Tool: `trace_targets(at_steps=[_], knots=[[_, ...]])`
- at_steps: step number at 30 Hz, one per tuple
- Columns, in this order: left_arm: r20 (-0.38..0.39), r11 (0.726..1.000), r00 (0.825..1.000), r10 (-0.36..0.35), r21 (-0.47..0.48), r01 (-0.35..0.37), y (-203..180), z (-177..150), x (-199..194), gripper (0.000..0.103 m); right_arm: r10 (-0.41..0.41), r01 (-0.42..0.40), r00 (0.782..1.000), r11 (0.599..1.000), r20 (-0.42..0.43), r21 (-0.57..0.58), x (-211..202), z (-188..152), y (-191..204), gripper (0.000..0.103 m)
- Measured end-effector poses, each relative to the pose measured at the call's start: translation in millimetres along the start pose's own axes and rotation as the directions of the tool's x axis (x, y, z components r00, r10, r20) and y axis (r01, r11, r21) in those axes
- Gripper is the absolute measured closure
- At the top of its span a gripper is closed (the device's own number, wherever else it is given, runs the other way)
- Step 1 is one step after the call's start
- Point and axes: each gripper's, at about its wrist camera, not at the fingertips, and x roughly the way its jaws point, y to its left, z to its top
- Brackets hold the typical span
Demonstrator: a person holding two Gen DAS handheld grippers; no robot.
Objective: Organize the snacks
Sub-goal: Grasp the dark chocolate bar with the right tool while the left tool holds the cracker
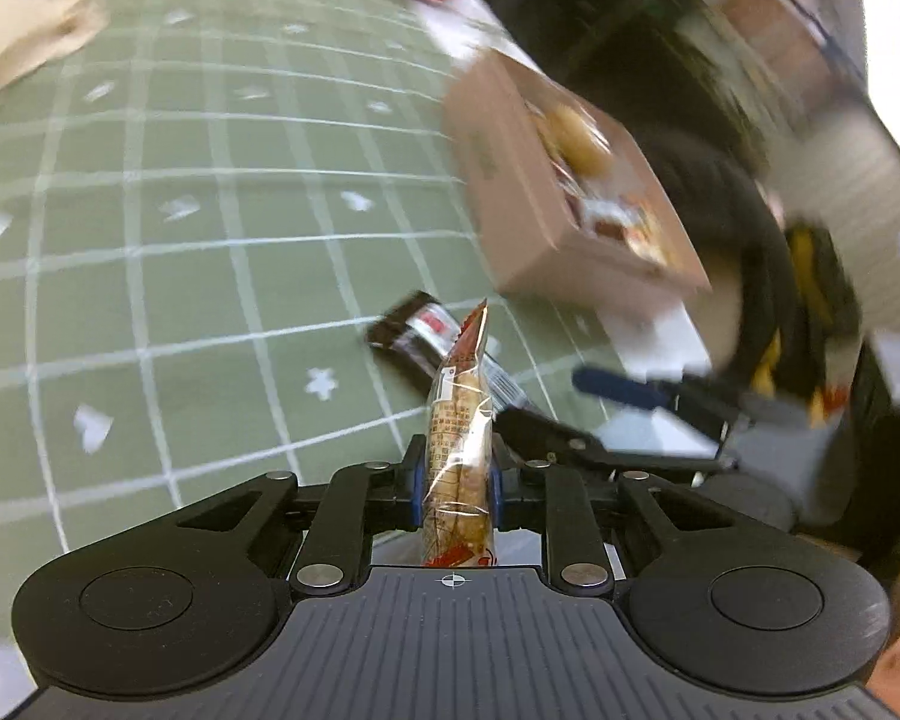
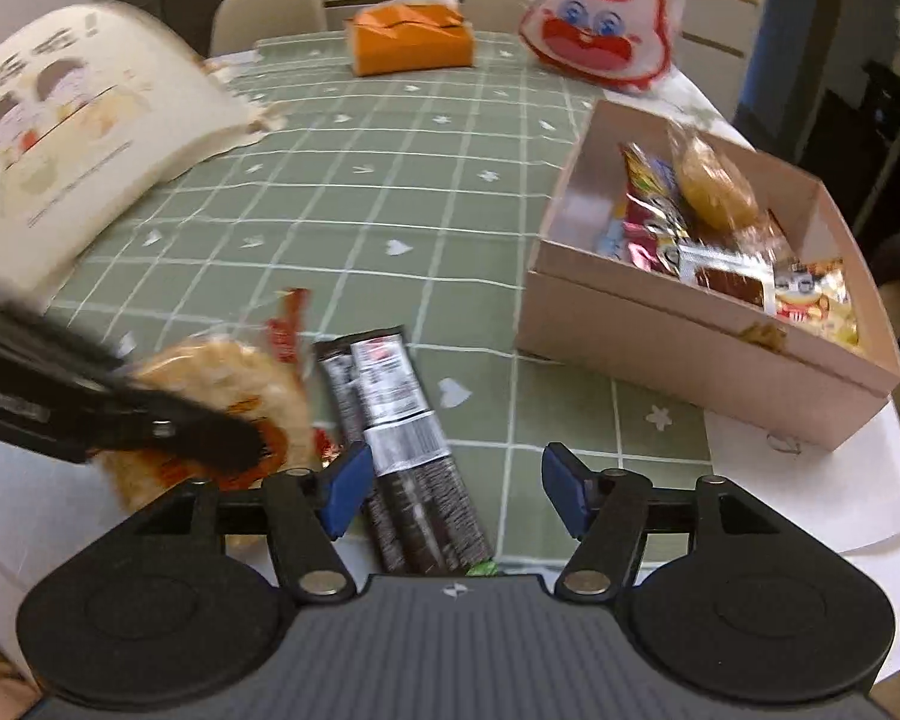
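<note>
My left gripper (image 1: pixel 455 480) is shut on a clear packet of crackers (image 1: pixel 457 456), which stands upright between the blue pads. The right wrist view shows that gripper's finger (image 2: pixel 198 438) across the cracker packet (image 2: pixel 228 378) at the lower left. My right gripper (image 2: pixel 456 492) is open above two dark wrapped snack bars (image 2: pixel 402 420) lying on the green checked tablecloth (image 2: pixel 390 180); the bars run between its fingers, nearer the left pad. The same bars (image 1: pixel 414 330) lie just beyond the held packet. A cardboard box (image 2: pixel 690 348) with several snacks inside sits to the right.
An orange tissue pack (image 2: pixel 411 42) and a red and white rabbit-face bag (image 2: pixel 600 18) stand at the far end. A large cream cartoon bag (image 2: pixel 78 138) fills the left side. White paper (image 2: pixel 810 510) lies under the box at the table's right edge. Chairs (image 2: pixel 270 6) stand beyond.
</note>
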Motion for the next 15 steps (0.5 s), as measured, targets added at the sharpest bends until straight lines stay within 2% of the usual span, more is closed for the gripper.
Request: trace_targets(at_steps=[2, 4, 7, 11, 13, 15], knots=[[0.054, 0.998, 0.998, 0.025, -0.064, -0.022, 3, -4, -10, 0.08, 0.012, -0.012, 1.0, 0.999, -0.003, 0.033, 6, -3, -5, 0.04], [0.099, 0.996, 0.993, 0.056, -0.075, -0.048, 3, -6, -22, 0.08, 0.031, -0.032, 0.999, 0.999, 0.012, 0.042, 8, -4, -6, 0.04], [0.099, 0.994, 0.989, 0.109, -0.025, -0.107, -1, -6, -30, 0.08, 0.05, -0.05, 0.999, 0.999, 0.021, 0.017, 14, 2, -2, 0.04], [0.084, 0.992, 0.989, 0.121, -0.055, -0.117, 4, -8, -34, 0.08, 0.083, -0.083, 0.996, 0.997, 0.028, 0.004, 23, 11, 5, 0.041], [0.052, 0.991, 0.991, 0.124, -0.065, -0.12, 2, -9, -29, 0.08, 0.127, -0.127, 0.992, 0.992, 0.011, -0.024, 23, 13, 9, 0.061], [0.023, 0.992, 0.993, 0.116, -0.057, -0.115, -3, -10, -24, 0.08, 0.142, -0.142, 0.99, 0.988, -0.009, -0.059, 20, 13, 14, 0.062]])
